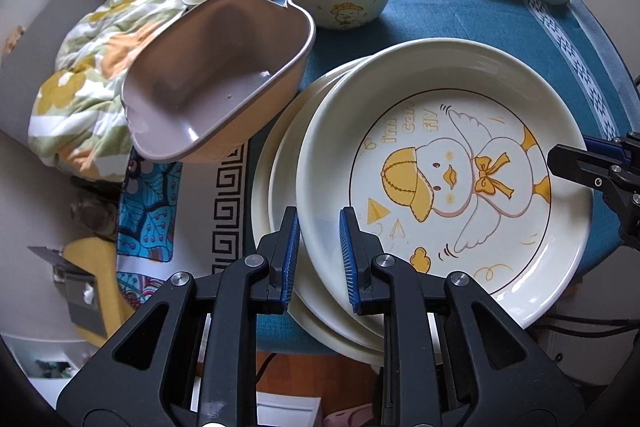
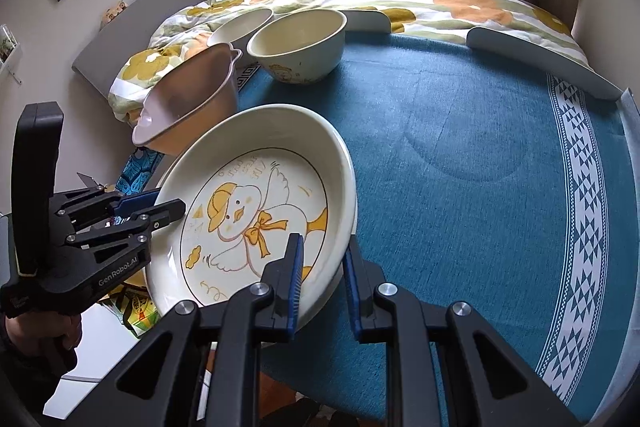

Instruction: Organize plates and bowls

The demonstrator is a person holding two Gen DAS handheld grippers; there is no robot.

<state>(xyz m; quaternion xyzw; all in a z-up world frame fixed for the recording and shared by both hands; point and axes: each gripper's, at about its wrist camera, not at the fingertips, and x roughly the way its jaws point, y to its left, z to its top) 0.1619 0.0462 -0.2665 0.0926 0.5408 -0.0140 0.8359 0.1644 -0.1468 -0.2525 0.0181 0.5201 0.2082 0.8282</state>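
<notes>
Both grippers hold the duck plate (image 2: pixel 256 215) by its rim, tilted over the blue surface (image 2: pixel 460 147). The left gripper (image 1: pixel 319 259) and right gripper (image 2: pixel 322 285) have jaws clenched on it. Lower it flat and slowly onto the plates below (image 1: pixel 276 187), keeping both sides even.

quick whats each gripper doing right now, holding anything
left gripper: shut on the rim of the duck plate
right gripper: shut on the opposite rim of the same plate
</notes>
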